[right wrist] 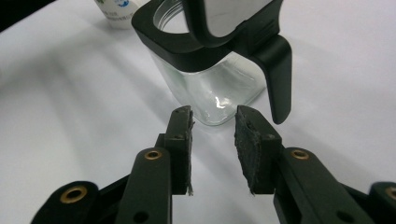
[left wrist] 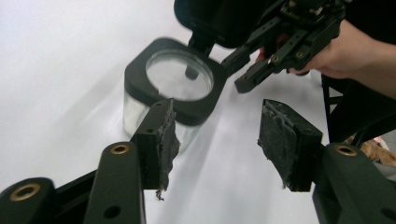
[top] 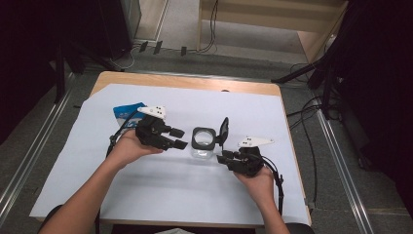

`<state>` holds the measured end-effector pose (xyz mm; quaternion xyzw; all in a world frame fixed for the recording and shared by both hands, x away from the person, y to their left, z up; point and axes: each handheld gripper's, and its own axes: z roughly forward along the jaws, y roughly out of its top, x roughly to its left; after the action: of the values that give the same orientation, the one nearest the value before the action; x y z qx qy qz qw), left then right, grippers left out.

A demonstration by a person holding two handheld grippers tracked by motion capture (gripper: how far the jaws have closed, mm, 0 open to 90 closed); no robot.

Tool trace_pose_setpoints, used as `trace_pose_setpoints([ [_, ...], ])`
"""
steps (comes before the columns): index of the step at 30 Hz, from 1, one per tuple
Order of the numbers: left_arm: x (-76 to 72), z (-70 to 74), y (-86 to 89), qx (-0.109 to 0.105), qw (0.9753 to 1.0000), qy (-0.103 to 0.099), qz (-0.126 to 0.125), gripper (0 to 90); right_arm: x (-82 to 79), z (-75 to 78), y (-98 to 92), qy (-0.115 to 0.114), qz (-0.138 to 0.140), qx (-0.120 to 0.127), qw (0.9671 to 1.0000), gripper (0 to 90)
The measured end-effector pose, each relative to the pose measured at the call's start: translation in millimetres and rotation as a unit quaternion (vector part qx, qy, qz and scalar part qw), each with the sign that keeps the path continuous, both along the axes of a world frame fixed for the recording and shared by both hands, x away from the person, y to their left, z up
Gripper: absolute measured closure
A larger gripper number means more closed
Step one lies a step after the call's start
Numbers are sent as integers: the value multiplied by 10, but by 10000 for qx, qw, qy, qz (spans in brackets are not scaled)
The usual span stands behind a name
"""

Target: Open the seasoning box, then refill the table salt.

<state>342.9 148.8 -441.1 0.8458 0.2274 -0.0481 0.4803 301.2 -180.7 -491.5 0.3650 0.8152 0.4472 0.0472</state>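
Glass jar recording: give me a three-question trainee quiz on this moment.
1. True or false: the glass jar has its hinged lid flipped open.
2. What is the left gripper holding?
A. the jar
B. the lid
C. nothing
3. Fill in: in the right gripper view, the jaws of the right gripper stand apart just short of the jar's ____ wall.

Key
1. True: the lid stands up off the black collar.
2. C: its jaws are open beside the jar.
3. glass

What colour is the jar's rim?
Black, on a clear glass jar; the right gripper view shows the rim best.
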Motion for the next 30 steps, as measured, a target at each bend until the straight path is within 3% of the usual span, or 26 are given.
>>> trace_pose_setpoints([
  [4, -36, -17, 128, -74, 9998, 83, 158, 452, -14, 13, -7, -12, 50, 20, 10000, 650],
  [8, -50, -36, 237, -10, 9995, 174, 259, 442, 2, 23, -15, -72, 56, -12, 10000, 637],
  [17, -111, -82, 533, 130, 9981, 164, 573, 448, 42, 46, -1, -81, 181, -81, 9998, 625],
  [26, -138, -68, 746, 30, 9969, 229, 746, 449, 98, 40, 24, -16, 233, -114, 9997, 624],
  [30, -147, -42, 871, 39, 9960, 163, 876, 451, 108, 38, 17, -25, 250, -128, 9996, 624],
])
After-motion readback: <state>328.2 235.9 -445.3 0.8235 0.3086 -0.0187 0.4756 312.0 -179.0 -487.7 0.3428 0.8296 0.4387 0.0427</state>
